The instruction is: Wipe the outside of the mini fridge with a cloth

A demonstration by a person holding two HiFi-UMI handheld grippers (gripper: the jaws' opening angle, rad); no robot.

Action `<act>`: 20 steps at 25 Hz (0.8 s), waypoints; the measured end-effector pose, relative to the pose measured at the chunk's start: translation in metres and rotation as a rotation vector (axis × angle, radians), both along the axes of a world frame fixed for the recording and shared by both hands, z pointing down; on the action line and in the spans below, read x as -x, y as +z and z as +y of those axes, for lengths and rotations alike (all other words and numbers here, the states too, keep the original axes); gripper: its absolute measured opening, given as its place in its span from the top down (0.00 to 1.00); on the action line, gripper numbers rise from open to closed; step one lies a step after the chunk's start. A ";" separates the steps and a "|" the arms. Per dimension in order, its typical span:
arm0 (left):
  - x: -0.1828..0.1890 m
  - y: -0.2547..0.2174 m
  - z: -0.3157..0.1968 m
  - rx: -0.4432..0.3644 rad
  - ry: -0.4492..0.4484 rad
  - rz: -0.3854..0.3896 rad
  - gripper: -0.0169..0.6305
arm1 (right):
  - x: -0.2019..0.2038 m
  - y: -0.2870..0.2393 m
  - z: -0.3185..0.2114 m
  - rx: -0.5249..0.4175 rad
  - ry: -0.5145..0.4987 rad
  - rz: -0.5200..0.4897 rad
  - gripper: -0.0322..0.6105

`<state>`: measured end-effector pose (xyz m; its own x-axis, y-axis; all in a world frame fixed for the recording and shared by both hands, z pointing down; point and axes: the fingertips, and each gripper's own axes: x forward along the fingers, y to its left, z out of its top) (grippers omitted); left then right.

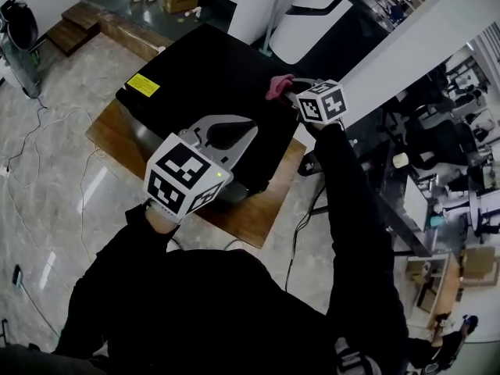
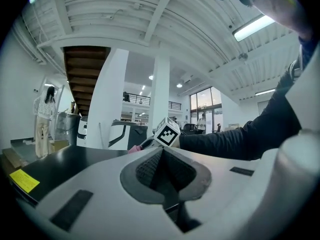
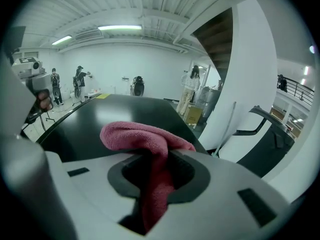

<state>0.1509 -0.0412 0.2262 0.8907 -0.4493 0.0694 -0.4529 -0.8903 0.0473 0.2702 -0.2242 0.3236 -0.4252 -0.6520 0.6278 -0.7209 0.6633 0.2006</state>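
Pink cloth (image 3: pixel 135 134) clamped in right gripper (image 3: pixel 155 156) jaws, likely touching fridge (image 1: pixel 211 69); left gripper (image 2: pixel 162 151) jaws closed; yellow label (image 1: pixel 143 85) unreadable.

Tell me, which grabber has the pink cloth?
The right gripper: the pink cloth is pinched between its jaws, over the black mini fridge. The left gripper is shut on nothing.

No word, brand or number can be read in any of the views. The yellow label (image 1: pixel 143 85) on the left corner of the top of the black mini fridge (image 1: pixel 219 69) is too small and blurred to read. The marker cube (image 1: pixel 186 176) at the near left and the other marker cube (image 1: pixel 322 101) at the far right carry only black-and-white square patterns, without letters.
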 end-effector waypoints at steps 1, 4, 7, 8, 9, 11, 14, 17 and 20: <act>0.004 0.002 0.001 0.003 0.017 0.003 0.97 | 0.006 0.000 0.008 -0.002 0.003 0.004 0.82; 0.013 0.005 0.000 0.007 0.056 0.006 0.97 | 0.023 -0.004 0.026 -0.016 0.008 0.014 0.83; 0.020 0.011 0.001 0.020 0.080 0.000 0.97 | 0.041 -0.004 0.047 -0.009 -0.002 0.013 0.83; 0.024 0.013 0.002 0.024 0.087 0.002 0.97 | 0.047 -0.004 0.056 -0.004 -0.005 0.012 0.83; 0.027 0.014 0.003 0.026 0.093 0.005 0.97 | 0.053 -0.003 0.064 -0.001 -0.008 0.012 0.83; 0.035 0.015 0.006 0.022 0.102 0.011 0.97 | 0.066 -0.004 0.079 -0.004 -0.013 0.014 0.83; 0.042 0.021 0.011 0.019 0.115 0.002 0.97 | 0.086 -0.005 0.101 -0.004 -0.027 0.016 0.83; 0.048 0.022 0.016 0.023 0.128 0.007 0.97 | 0.105 -0.003 0.123 0.025 -0.055 0.007 0.83; 0.054 0.019 0.016 0.023 0.131 0.024 0.97 | 0.119 -0.002 0.140 0.080 -0.093 -0.017 0.83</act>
<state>0.0971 -0.0247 0.2451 0.9431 -0.3276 0.0564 -0.3313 -0.9403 0.0779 0.1510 -0.0837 0.3217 -0.4924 -0.5577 0.6682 -0.6588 0.7405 0.1326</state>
